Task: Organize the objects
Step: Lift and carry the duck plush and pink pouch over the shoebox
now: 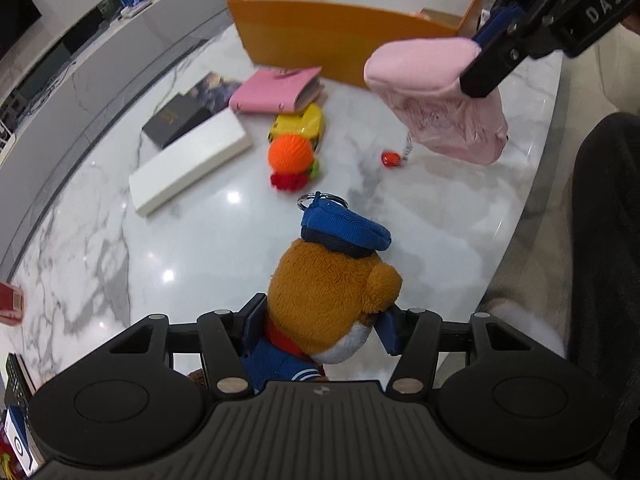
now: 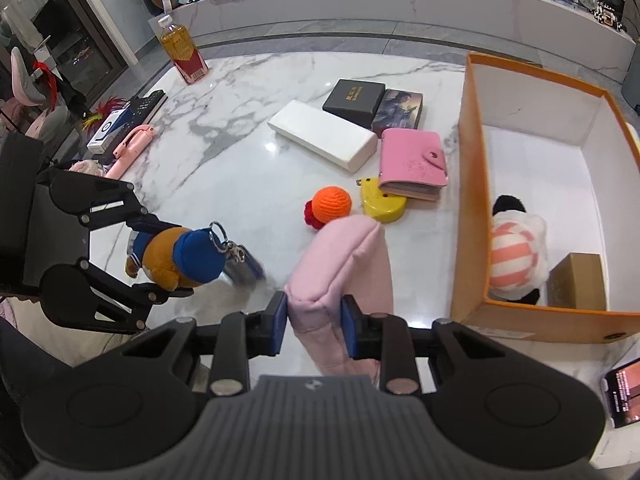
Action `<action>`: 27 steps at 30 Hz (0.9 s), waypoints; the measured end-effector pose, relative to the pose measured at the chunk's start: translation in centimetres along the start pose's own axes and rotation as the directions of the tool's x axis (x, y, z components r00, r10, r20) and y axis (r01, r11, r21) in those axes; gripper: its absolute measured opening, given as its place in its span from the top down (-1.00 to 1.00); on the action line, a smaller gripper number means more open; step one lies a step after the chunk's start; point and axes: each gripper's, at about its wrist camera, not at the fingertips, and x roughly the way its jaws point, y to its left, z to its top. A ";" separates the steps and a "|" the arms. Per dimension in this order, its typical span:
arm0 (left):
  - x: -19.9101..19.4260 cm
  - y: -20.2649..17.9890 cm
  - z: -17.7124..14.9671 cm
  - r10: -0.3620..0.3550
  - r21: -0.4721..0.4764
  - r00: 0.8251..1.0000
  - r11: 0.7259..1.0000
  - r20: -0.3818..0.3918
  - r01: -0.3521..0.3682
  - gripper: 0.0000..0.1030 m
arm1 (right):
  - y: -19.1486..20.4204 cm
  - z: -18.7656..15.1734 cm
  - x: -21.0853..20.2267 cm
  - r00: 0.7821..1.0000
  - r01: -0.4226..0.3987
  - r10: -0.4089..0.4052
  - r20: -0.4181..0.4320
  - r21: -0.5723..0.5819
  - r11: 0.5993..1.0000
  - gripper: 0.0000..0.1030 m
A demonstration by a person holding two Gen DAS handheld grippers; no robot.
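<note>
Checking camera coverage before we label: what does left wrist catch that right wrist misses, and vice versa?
Left wrist only: a small red object on the marble table and a dark trouser leg at the edge.

Right wrist only: the box's contents, a striped plush and a cardboard box, plus a bottle and a phone.

Both: left gripper shut on the bear keychain, right gripper shut on the pink pouch, orange box, pink wallet, orange ball.

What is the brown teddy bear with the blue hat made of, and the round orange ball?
The brown teddy bear looks like fuzzy plush fabric, its hat ribbed corduroy-like cloth. The round orange ball looks crocheted from yarn: bumpy stitched surface, matte.
</note>
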 end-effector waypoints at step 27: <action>-4.8 -0.9 8.5 0.030 0.062 0.995 0.997 0.100 -0.036 -0.27 | -2.3 3.8 -9.0 0.988 0.042 -0.042 0.146 0.002 0.999 0.45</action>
